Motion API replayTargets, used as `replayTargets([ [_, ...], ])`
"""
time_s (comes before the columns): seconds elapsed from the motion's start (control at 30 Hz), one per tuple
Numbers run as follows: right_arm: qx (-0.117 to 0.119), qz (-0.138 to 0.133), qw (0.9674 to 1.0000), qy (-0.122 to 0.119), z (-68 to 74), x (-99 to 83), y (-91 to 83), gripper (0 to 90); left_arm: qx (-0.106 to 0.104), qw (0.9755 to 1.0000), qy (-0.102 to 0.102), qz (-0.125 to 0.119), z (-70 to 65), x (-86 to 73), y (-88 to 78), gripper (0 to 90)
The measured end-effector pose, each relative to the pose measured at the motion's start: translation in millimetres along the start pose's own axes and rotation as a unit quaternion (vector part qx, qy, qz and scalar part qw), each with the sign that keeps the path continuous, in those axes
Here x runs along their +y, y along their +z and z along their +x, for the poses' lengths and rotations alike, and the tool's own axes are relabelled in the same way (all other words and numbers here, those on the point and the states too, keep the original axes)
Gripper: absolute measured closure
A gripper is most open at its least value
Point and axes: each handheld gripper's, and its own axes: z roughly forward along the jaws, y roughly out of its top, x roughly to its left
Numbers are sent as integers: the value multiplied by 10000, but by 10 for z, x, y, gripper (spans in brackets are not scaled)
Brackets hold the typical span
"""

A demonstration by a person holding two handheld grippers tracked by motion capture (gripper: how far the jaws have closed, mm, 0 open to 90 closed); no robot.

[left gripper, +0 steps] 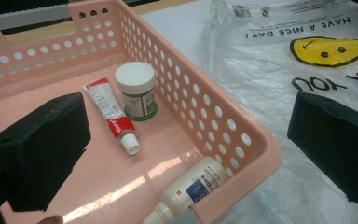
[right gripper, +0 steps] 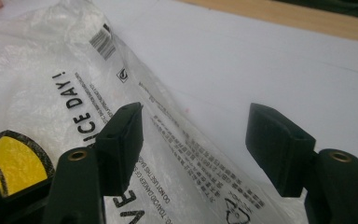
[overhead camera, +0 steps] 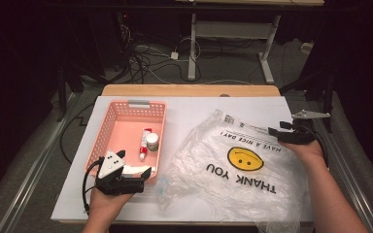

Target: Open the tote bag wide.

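Right hand-held gripper (right gripper: 196,149) approaching the plastic bag's edge; left hand-held gripper (left gripper: 186,154) waiting at the basket.

I am holding my right jaws apart, straddling the printed rim of the plastic bag (overhead camera: 238,160), which is lying flat on the bench (overhead camera: 189,104) beside the pink basket (overhead camera: 108,127); nothing is clamped. My left jaws are also standing apart at the basket's near corner, over the white bottle (left gripper: 191,189), with the tube (left gripper: 112,114) and jar (left gripper: 137,91) farther in. Risk, in my judgement: the thin film is lying flush, so closing could pinch both layers together or slide off, leaving the bag unopened.

Dim room, grey floor (overhead camera: 39,160), tangled cables (overhead camera: 141,60), white-legged desk (overhead camera: 233,29) behind wooden table (overhead camera: 189,90)
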Motion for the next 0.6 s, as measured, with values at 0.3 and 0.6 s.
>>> replayTargets([
  [0.3, 131, 740, 9969, -237, -54, -8, 350, 376, -49, 9999, 72, 50, -41, -2, 3, 0],
  [0.6, 75, 857, 9953, -443, 14, -127, 401, 481, -125, 9999, 27, 98, -66, -13, 22, 0],
])
